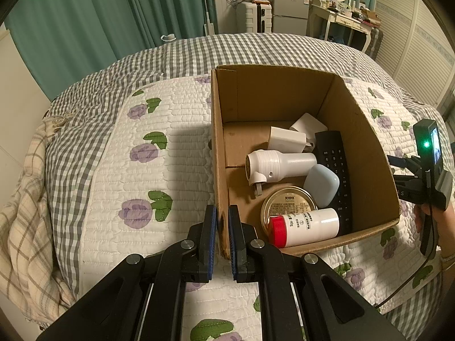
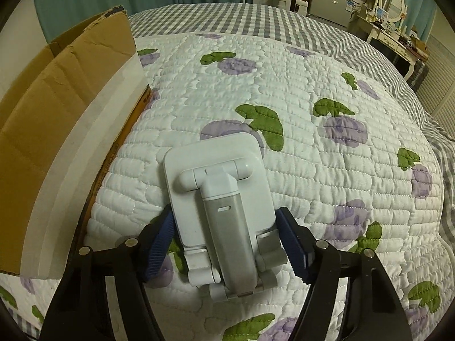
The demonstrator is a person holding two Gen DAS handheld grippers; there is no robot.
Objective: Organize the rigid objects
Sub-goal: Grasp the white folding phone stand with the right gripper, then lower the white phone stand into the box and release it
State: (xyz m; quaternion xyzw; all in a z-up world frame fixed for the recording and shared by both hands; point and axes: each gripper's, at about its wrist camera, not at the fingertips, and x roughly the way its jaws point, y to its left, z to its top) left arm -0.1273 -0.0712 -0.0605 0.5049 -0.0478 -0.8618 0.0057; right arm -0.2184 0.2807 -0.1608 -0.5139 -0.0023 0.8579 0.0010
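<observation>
My left gripper is shut on the left wall of an open cardboard box on the bed. Inside lie a white bottle-shaped device, white plug adapters, a black remote, a pale blue case, a round tin and a white red-capped bottle. My right gripper straddles a white folding phone stand lying on the quilt; the blue pads touch its sides. The box stands to its left.
The floral quilt covers a grey checked bedspread. A plaid blanket hangs at the left bed edge. Green curtains, a fridge and a dressing table stand beyond the bed. The right gripper's body shows beside the box.
</observation>
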